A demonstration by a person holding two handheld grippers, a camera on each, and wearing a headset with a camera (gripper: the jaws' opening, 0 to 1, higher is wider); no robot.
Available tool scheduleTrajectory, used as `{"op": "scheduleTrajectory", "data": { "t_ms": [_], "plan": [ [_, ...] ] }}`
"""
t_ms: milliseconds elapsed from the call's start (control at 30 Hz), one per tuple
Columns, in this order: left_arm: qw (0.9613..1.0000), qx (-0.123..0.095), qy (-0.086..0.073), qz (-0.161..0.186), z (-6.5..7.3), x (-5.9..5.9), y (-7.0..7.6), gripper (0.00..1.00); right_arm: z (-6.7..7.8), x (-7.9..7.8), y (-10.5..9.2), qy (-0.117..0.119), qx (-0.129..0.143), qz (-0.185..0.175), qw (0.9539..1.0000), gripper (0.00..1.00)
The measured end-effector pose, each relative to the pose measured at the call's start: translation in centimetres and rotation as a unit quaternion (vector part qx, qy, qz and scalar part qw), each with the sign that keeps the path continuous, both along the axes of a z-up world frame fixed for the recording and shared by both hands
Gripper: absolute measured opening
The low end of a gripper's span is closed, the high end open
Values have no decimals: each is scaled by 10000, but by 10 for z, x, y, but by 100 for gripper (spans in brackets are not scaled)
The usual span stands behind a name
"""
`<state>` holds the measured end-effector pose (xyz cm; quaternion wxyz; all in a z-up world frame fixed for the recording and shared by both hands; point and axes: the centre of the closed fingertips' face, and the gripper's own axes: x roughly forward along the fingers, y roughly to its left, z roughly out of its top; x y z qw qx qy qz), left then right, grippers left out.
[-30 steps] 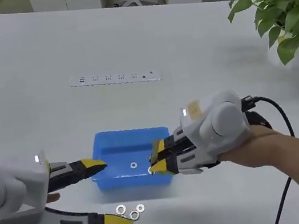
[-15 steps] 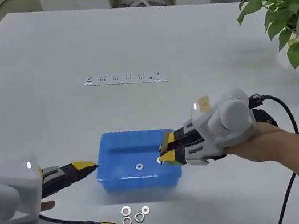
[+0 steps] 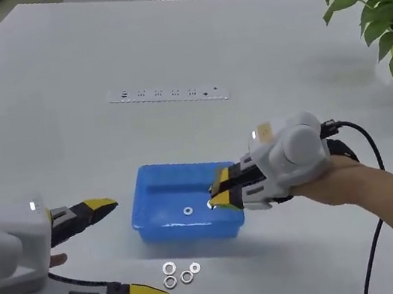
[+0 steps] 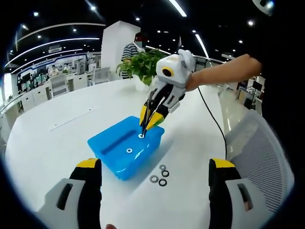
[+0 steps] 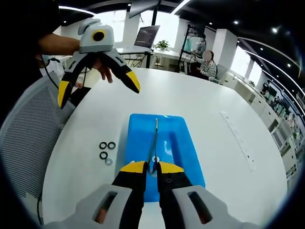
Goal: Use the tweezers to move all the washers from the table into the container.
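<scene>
- Four washers (image 3: 169, 267) lie in a tight cluster on the tabletop (image 3: 55, 80), between the blue container (image 3: 185, 232) and the near edge.
- One more washer (image 3: 187, 211) already lies on the container's floor.
- These are thin, flat, stiff metal rings. They are light and probably slippery on the smooth top, so a pinch may skate them sideways.
- The best hold is probably across the band, with one tweezer tip through the hole and the other on the outer edge.
- The right gripper (image 3: 221, 190) is clenched on the tweezers (image 5: 155, 138), its jaws nearly together around their handle end.
- The person's hand (image 3: 340, 182) holds that gripper low over the container's right part, angled down and to the left, so the tweezer tips reach inside.
- In the left gripper view a small ring shows at the tips. I cannot tell whether it is pinched or lying on the floor.
- The left gripper (image 3: 135, 251) is spread wide and holds nothing. It hovers left of the container, apart from it, with its lower jaw near the loose washers.
</scene>
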<state>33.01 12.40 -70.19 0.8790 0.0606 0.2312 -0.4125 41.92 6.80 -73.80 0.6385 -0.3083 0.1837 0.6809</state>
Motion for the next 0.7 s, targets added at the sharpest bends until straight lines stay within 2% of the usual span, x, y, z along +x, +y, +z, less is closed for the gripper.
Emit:
{"op": "scheduleTrajectory", "data": {
  "t_ms": [467,700],
  "plan": [
    [10000,-6,-52,-7,3,13,-1,99,-14,6,7,106,-32,-4,9999,10],
    [9999,-4,-22,-126,4,22,-5,94,-20,5,11,137,-76,70,9999,10]
  ]
}}
